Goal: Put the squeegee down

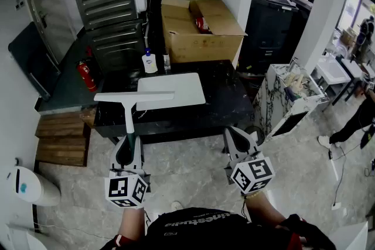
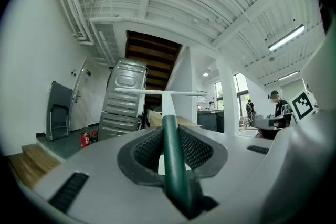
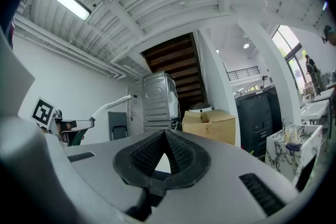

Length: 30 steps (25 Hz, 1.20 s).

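My left tongs [image 1: 126, 149] grip the squeegee [image 1: 133, 98] by its green handle, held in the air before the table [image 1: 222, 96]. Next I'd lower it there and release. Right tongs [image 1: 237, 140] are closed and empty.

Black table [image 1: 225, 103] bare at right, bottles [image 1: 150, 61], cardboard box [image 1: 202, 38] behind

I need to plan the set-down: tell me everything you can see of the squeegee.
The squeegee is T-shaped: a long straight white blade bar across a white neck, then a dark green handle, plastic by its look. The left gripper clamps the handle. It juts forward, level, blade crosswise, in the air before the black table.
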Motion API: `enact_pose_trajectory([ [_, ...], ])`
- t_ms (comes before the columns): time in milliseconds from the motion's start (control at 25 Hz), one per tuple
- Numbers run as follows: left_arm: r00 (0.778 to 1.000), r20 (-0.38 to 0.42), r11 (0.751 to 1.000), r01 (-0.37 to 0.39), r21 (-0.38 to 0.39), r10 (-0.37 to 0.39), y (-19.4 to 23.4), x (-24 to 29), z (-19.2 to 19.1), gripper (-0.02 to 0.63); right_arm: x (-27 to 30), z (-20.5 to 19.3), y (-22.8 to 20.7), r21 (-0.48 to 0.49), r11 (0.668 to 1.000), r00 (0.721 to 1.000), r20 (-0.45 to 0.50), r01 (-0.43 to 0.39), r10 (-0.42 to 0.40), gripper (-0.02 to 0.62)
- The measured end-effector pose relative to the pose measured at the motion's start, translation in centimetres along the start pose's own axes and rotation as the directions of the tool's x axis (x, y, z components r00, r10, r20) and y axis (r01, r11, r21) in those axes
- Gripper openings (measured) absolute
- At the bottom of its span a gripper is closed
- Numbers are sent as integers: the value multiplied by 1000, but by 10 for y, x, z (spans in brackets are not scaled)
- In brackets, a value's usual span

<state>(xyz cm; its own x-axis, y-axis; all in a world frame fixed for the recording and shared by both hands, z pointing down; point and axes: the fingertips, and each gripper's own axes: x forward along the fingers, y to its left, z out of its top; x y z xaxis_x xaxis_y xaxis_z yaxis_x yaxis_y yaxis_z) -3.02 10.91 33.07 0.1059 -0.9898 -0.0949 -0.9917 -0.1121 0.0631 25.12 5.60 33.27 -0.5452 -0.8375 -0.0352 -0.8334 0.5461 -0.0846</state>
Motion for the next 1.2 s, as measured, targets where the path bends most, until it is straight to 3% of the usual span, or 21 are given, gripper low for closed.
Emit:
enact_pose_trajectory([
  [520,1000,-7,1000,-3,-9,3,9,-5,3,100,4,-3,13,-1,1000,1000,-25,-8,8,38],
  [760,1000,-23,1000,0,-13,-1,20,0,-6,100,13,-11,19,41,999,999,-24,-25,26,38],
  [1200,999,-38,999,30,-25,-31,81,40,-15,100,76,-19,47,37,999,999,-41,-18,19,40],
])
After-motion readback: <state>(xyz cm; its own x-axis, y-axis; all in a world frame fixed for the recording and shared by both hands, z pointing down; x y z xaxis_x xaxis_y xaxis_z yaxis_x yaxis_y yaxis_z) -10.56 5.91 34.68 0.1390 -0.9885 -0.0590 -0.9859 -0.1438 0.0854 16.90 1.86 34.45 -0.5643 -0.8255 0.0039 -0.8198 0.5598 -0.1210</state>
